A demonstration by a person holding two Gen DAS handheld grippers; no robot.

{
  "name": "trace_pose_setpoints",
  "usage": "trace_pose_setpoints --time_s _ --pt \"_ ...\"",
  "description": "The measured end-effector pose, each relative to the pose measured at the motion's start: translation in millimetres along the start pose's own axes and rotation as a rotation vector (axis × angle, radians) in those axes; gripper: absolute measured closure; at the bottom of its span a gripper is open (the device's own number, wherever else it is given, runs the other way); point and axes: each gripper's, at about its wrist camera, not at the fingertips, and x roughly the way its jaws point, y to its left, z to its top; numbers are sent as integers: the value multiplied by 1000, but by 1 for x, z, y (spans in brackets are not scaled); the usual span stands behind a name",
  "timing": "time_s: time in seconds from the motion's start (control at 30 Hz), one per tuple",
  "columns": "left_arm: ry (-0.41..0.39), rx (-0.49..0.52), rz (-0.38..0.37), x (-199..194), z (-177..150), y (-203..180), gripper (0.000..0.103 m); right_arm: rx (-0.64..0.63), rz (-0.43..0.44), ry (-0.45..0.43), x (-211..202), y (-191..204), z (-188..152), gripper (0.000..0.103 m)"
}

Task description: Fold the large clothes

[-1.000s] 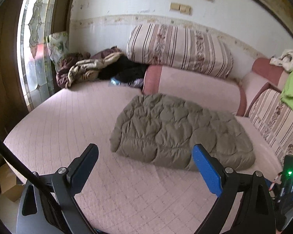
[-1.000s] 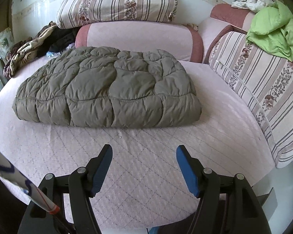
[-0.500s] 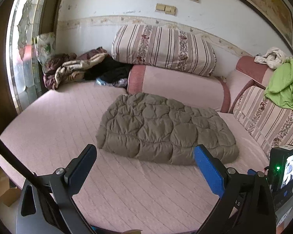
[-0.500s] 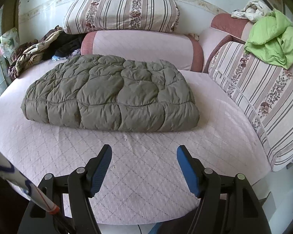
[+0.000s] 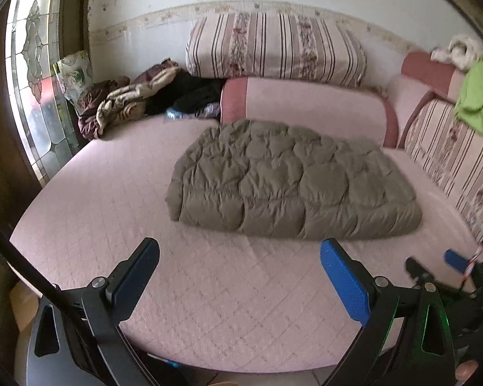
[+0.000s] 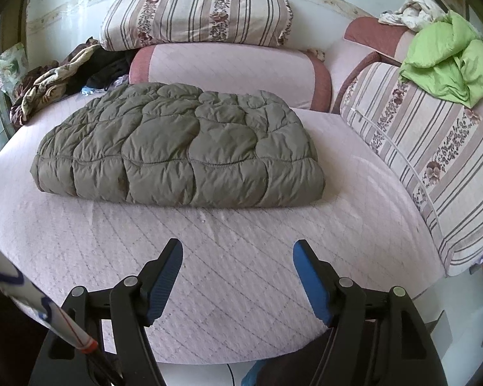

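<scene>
An olive quilted puffer coat (image 5: 289, 183) (image 6: 183, 148) lies folded into a thick rectangle on the pink quilted bed (image 5: 90, 199) (image 6: 241, 251). My left gripper (image 5: 238, 251) hangs open over the bed's near edge, short of the coat, with nothing between its blue pads. My right gripper (image 6: 238, 252) is likewise open and empty, hovering above the cover in front of the coat's near fold. Part of the right gripper (image 5: 454, 259) shows at the right edge of the left wrist view.
Striped and pink bolsters (image 5: 273, 51) (image 6: 228, 67) line the back, and a striped cushion (image 6: 434, 160) the right side. A green garment (image 6: 450, 64) lies on the right cushions. Crumpled clothes (image 5: 128, 103) sit in the back left corner by a stained-glass window (image 5: 35, 74).
The left wrist view shifted: the left gripper drew back from the coat, then sank and rolled a little. The right gripper stayed nearly still. The coat has not moved.
</scene>
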Motion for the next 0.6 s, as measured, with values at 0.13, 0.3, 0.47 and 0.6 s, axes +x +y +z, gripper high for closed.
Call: trace_pose_setpoints --time_s 0.13,0.3,0.47,0.6 --pt "64 -2 4 14 -6 -3 3 16 -16 14 3 -5 -4 27" --pt "98 31 33 23 -13 -10 3 41 -32 33 8 -12 -8 25" --pt "130 40 27 31 -17 -14 3 50 -34 48 13 -13 -11 25" --pt "148 48 25 35 -19 -17 3 46 -40 53 16 -13 -12 25"
